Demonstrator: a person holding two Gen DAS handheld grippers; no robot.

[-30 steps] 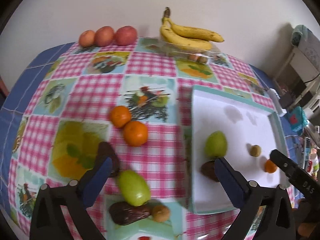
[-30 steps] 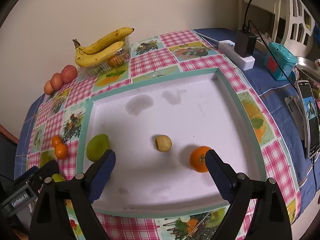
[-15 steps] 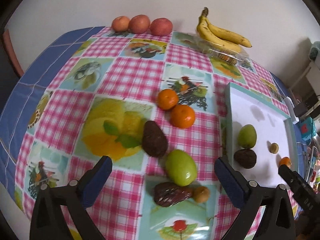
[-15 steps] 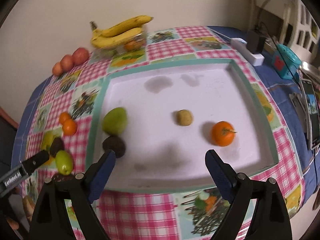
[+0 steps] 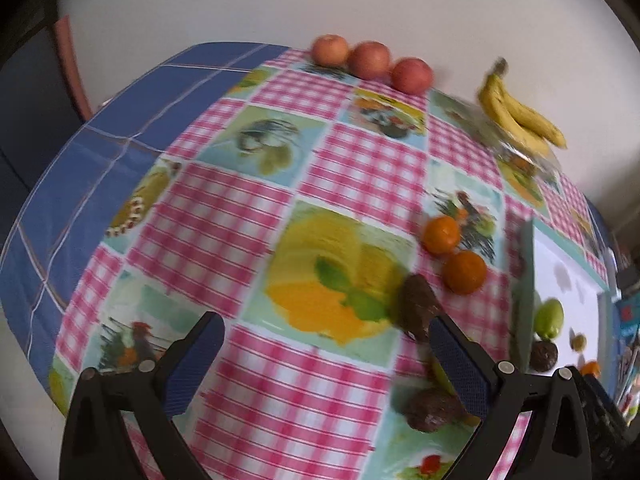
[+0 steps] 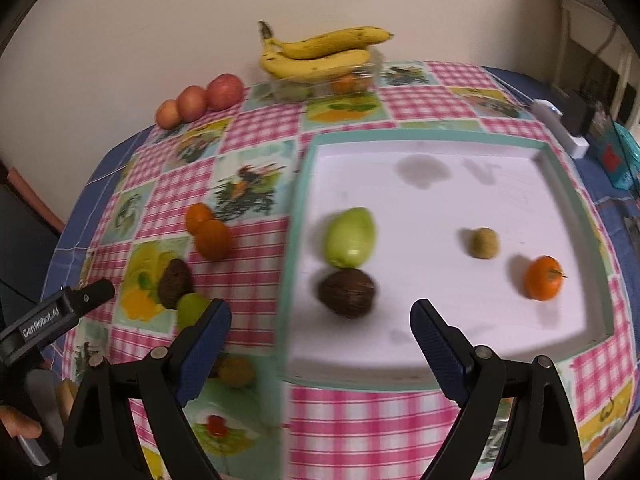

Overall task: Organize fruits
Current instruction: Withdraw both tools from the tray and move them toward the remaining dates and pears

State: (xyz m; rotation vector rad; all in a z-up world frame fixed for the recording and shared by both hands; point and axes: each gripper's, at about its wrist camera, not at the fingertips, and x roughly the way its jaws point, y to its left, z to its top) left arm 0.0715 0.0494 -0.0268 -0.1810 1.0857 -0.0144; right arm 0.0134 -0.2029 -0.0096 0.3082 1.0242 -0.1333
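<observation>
On the pink-checked fruit-print tablecloth (image 6: 256, 248), loose fruit lies left of the white square tray with the teal rim (image 6: 576, 216); two small orange mandarins (image 6: 208, 230) touch each other, a dark brown avocado (image 6: 174, 282) sits just beside a green oval fruit (image 6: 192, 308), and a small tan round fruit (image 6: 236, 370) lies near the right gripper's left finger. Inside the tray rest a green pear-shaped fruit (image 6: 350, 236) touching a dark brown round fruit (image 6: 347, 292), a small tan kiwi-like fruit (image 6: 484, 242) and an orange mandarin with a stem (image 6: 542, 278), the last two apart. A bunch of yellow bananas (image 6: 320, 54) and three red apples (image 6: 200, 98) stand at the far edge.

Left gripper (image 5: 324, 354): fingers spread wide, holding nothing, aimed at bare cloth left of the avocado (image 5: 416, 306); right gripper (image 6: 320, 332): fingers spread wide, holding nothing, straddling the tray's near-left corner.

Hazards, as judged:
- both views are smeared, which suggests motion; a closure made now is likely to miss;
- the avocado and green fruit are crowded; one finger may push the neighbour, and round fruit rolls;
- touching fruit in the tray may be knocked by a careless placement;
- the two grippers work close together and may collide.
</observation>
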